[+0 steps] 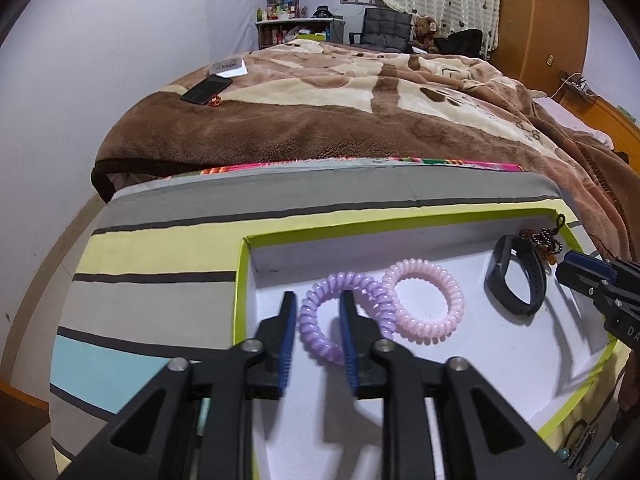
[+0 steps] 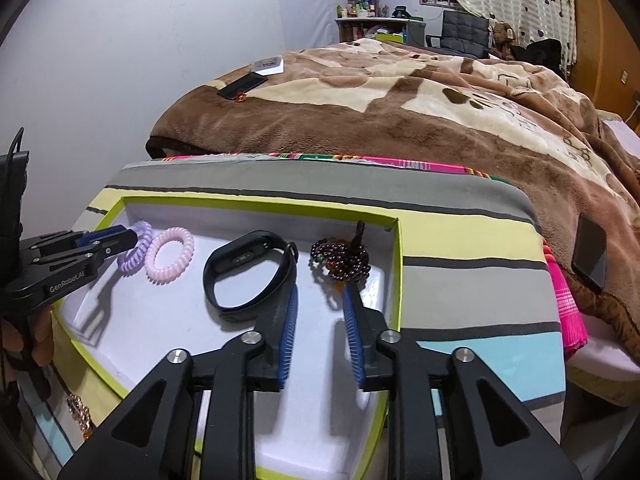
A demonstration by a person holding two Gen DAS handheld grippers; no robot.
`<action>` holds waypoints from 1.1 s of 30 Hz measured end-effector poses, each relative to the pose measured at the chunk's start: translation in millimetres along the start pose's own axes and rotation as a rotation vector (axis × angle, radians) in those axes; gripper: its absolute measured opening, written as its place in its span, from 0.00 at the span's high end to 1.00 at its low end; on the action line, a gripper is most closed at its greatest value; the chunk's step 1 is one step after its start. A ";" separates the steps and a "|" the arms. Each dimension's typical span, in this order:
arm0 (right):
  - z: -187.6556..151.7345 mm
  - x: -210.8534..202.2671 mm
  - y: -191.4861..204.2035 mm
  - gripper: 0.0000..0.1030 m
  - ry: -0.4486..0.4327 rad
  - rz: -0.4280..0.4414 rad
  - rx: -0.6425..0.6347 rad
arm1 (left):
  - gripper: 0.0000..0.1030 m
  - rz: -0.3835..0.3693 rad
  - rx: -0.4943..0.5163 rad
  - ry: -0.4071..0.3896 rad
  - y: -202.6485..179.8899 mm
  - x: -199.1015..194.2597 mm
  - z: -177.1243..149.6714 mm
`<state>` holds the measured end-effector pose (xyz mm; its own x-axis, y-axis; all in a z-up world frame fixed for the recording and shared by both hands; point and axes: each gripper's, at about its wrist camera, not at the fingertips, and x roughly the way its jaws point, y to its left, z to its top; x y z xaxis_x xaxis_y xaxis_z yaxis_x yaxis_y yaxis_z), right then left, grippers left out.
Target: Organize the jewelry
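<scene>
Four things are laid in a row inside the white box (image 2: 394, 264), so they are kept tidy together. At the far left, the purple hair tie (image 1: 340, 316) is touched by the pink hair tie (image 1: 424, 300). The black wristband (image 2: 250, 276) is next, and the dark bead bracelet (image 2: 340, 260) is in the far right corner. The left hand-held gripper (image 1: 318, 338) is open around the purple tie, not pinching it. The right hand-held gripper (image 2: 320, 320) is open and empty, just near the beads.
</scene>
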<state>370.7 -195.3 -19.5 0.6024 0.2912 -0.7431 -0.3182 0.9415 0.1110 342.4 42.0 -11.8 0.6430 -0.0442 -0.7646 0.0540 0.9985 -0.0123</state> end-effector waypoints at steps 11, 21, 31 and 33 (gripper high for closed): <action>-13.4 -31.5 5.0 0.74 -0.045 0.012 0.013 | 0.69 -0.013 -0.021 -0.081 4.4 -38.3 -12.0; -46.6 -91.1 22.8 0.74 -0.128 0.021 0.008 | 0.69 -0.045 -0.033 -0.181 -2.9 -104.1 -45.5; -93.4 -151.0 44.1 0.74 -0.210 0.035 0.009 | 0.69 -0.072 -0.023 -0.255 -23.0 -162.0 -92.5; -102.0 -160.7 46.7 0.74 -0.221 0.034 0.007 | 0.69 -0.075 -0.020 -0.260 -26.9 -170.1 -102.3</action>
<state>184.3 -215.4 37.8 0.7375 0.3520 -0.5763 -0.3360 0.9316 0.1389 153.4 26.0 52.6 0.8127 -0.1224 -0.5697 0.0952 0.9924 -0.0775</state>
